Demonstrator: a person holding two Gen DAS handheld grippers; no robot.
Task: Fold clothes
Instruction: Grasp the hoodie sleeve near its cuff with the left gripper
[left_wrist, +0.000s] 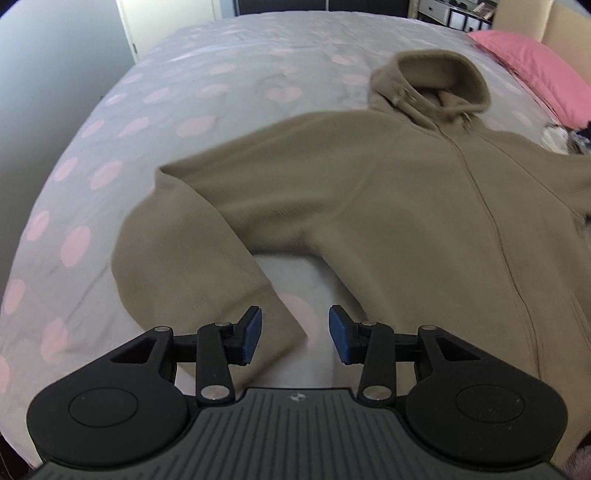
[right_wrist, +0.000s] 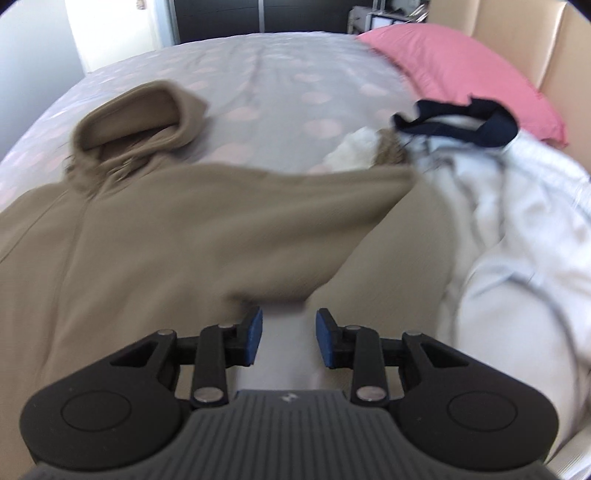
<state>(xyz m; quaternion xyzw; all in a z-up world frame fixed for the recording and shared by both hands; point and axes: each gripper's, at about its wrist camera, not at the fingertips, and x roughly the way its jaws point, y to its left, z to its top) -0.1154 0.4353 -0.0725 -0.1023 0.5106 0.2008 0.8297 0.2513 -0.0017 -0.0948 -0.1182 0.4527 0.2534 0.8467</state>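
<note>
A tan zip hoodie (left_wrist: 388, 206) lies face up on the bed, hood toward the far side. Its left sleeve (left_wrist: 192, 280) bends down toward my left gripper (left_wrist: 295, 334), which is open and empty just above the cuff. In the right wrist view the hoodie (right_wrist: 155, 240) fills the left and middle, and its right sleeve (right_wrist: 388, 236) bends back toward me. My right gripper (right_wrist: 289, 338) is open and empty, over the gap between sleeve and body.
The bed (left_wrist: 221, 88) has a grey cover with pink dots. A pink pillow (right_wrist: 454, 70) lies at the far right. A pile of white and navy clothes (right_wrist: 517, 192) lies right of the hoodie. A beige headboard (right_wrist: 554, 55) stands beyond.
</note>
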